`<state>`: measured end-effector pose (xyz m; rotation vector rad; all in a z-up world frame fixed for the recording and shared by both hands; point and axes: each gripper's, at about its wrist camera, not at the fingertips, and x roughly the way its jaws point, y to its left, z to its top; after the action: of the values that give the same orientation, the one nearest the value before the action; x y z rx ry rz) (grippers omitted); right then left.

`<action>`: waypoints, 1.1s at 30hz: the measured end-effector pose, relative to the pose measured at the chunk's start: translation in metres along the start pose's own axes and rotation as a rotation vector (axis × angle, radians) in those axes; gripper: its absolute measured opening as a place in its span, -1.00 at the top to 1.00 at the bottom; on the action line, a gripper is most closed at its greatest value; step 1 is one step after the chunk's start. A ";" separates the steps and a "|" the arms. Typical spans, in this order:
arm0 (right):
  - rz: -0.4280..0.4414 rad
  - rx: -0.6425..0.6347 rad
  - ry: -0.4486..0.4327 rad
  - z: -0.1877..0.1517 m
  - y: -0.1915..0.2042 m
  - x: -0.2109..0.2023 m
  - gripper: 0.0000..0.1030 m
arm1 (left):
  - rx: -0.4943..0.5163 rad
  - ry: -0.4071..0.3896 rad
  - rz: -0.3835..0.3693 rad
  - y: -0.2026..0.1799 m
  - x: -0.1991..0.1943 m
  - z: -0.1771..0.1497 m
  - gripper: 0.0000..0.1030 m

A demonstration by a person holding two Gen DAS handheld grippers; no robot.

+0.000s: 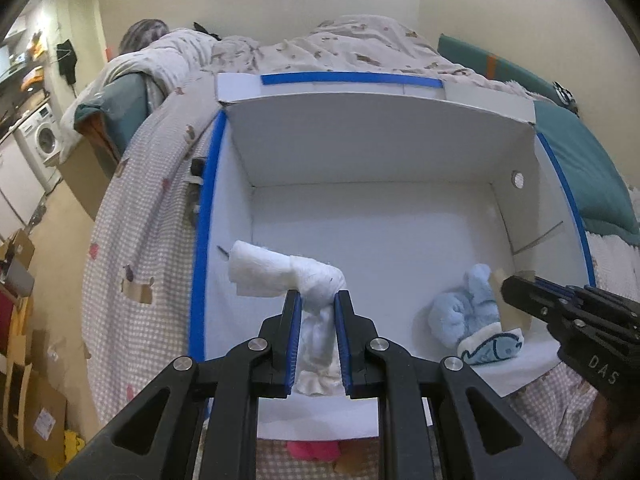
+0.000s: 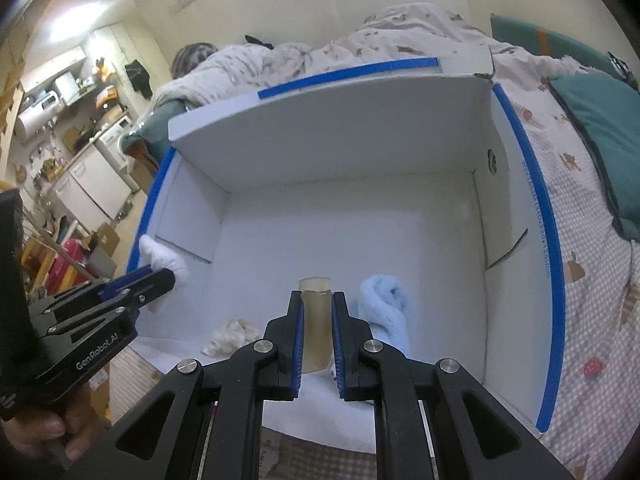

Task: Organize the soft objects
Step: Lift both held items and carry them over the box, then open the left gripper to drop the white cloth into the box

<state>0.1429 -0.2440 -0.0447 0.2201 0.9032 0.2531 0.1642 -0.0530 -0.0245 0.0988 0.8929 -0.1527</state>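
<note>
A white cardboard box (image 1: 380, 148) with blue-taped rims lies open on the bed; it also shows in the right wrist view (image 2: 328, 120). My left gripper (image 1: 318, 300) is shut on a white fluffy sock (image 1: 276, 270) and holds it over the box's left side. My right gripper (image 2: 316, 300) is shut on a beige folded piece (image 2: 316, 320) above the box floor; it shows at the right of the left wrist view (image 1: 510, 286). A light blue fluffy sock (image 1: 466, 304) with a fish-pattern cloth (image 1: 494, 346) lies in the box's near right corner.
A small cream cloth (image 2: 232, 338) lies on the box floor near the front left. A pink item (image 1: 316, 450) lies on the checked bedspread (image 1: 144, 216) below the box. Teal pillow (image 2: 600, 136) to the right, rumpled duvet (image 1: 340, 48) behind, kitchen appliances far left.
</note>
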 end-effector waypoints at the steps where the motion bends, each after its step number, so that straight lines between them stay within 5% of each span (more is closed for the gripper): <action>1: 0.001 -0.006 0.002 -0.001 0.002 0.001 0.72 | 0.005 -0.003 -0.005 -0.002 0.001 0.000 0.70; 28: 0.001 -0.080 0.075 -0.007 0.013 0.018 0.70 | 0.031 0.028 0.006 -0.009 0.013 -0.010 0.64; 31: 0.000 -0.081 0.076 -0.007 0.013 0.018 0.70 | 0.027 0.032 0.004 -0.008 0.014 -0.010 0.57; 33: -0.001 -0.083 0.077 -0.007 0.013 0.018 0.69 | 0.023 0.030 -0.002 -0.008 0.013 -0.010 0.25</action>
<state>0.1460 -0.2255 -0.0584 0.1340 0.9674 0.2995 0.1627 -0.0605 -0.0412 0.1220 0.9209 -0.1635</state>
